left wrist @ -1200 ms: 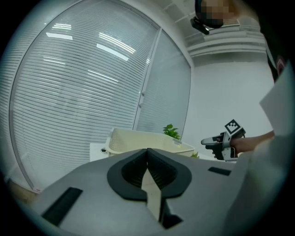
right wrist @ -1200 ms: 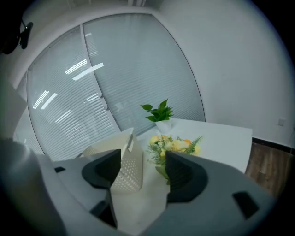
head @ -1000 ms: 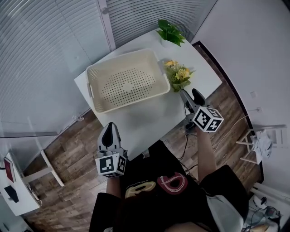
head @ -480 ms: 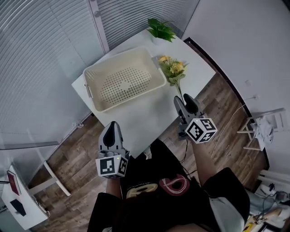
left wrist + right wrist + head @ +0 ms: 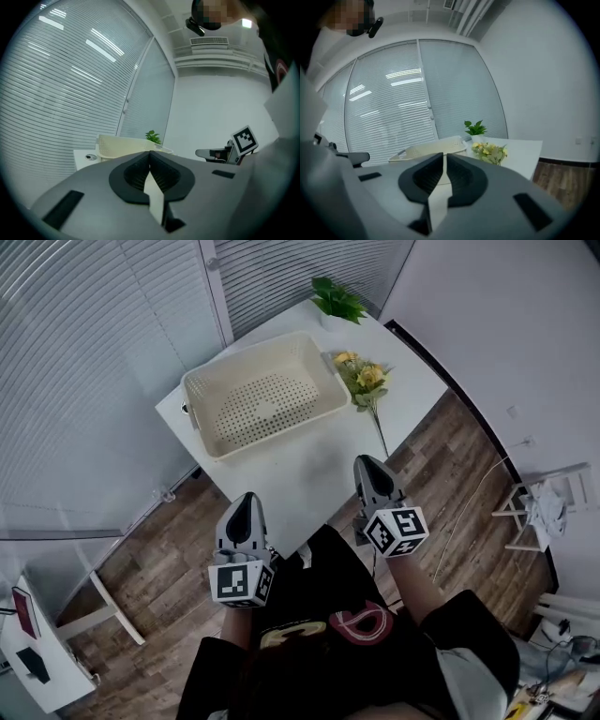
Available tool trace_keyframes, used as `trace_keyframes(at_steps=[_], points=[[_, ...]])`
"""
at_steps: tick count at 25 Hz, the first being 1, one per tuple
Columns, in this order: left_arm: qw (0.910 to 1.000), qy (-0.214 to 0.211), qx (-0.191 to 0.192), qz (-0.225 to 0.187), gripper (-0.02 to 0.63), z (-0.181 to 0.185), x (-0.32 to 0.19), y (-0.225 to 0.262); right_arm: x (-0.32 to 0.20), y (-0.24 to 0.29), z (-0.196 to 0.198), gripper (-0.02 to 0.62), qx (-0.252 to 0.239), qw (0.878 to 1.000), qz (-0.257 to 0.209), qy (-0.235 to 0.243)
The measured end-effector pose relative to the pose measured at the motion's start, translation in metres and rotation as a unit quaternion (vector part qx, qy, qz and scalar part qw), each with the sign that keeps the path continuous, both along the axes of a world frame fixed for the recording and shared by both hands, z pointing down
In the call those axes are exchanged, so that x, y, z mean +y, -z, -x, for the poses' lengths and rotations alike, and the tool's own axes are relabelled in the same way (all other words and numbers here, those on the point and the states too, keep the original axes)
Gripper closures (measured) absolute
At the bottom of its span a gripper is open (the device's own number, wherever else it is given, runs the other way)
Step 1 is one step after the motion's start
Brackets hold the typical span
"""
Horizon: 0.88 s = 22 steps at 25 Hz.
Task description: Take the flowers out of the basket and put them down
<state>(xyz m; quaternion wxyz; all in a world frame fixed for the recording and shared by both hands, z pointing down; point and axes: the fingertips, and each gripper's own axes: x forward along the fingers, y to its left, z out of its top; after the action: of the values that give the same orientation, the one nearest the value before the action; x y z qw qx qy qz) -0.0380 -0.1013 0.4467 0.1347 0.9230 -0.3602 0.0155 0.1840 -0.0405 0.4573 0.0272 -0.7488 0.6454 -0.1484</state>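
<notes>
Flowers (image 5: 366,381) are out, lying on the bench (image 5: 309,474) just right of the empty basket (image 5: 281,430) — job looks done. The right gripper (image 5: 367,463) hangs near the bench's near edge, its fingers just closing, nearly pressed together on nothing. The left gripper (image 5: 246,501) — fingers pressed together, empty.

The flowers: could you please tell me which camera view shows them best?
The head view: the flowers lie whole, blooms and stem, on the table beside the basket. The right gripper view shows only the blooms, side on. The left gripper view shows none.
</notes>
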Motion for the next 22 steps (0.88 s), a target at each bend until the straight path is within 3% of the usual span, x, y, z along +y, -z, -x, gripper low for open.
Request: trace_keyframes(at_steps=[2, 7, 22], points=[[1.0, 0.004, 0.004, -0.001, 0.589, 0.005, 0.002, 0.001, 0.0, 0.003, 0.003, 0.584, 0.018, 1.0, -0.004, -0.006], [0.9999, 0.013, -0.003, -0.002, 0.589, 0.016, 0.004, -0.002, -0.002, 0.008, 0.008, 0.586, 0.042, 0.999, -0.018, -0.01], [1.0, 0.004, -0.005, -0.004, 0.589, 0.017, 0.0, -0.005, 0.0, -0.003, 0.014, 0.588, 0.082, 0.997, 0.006, -0.016]])
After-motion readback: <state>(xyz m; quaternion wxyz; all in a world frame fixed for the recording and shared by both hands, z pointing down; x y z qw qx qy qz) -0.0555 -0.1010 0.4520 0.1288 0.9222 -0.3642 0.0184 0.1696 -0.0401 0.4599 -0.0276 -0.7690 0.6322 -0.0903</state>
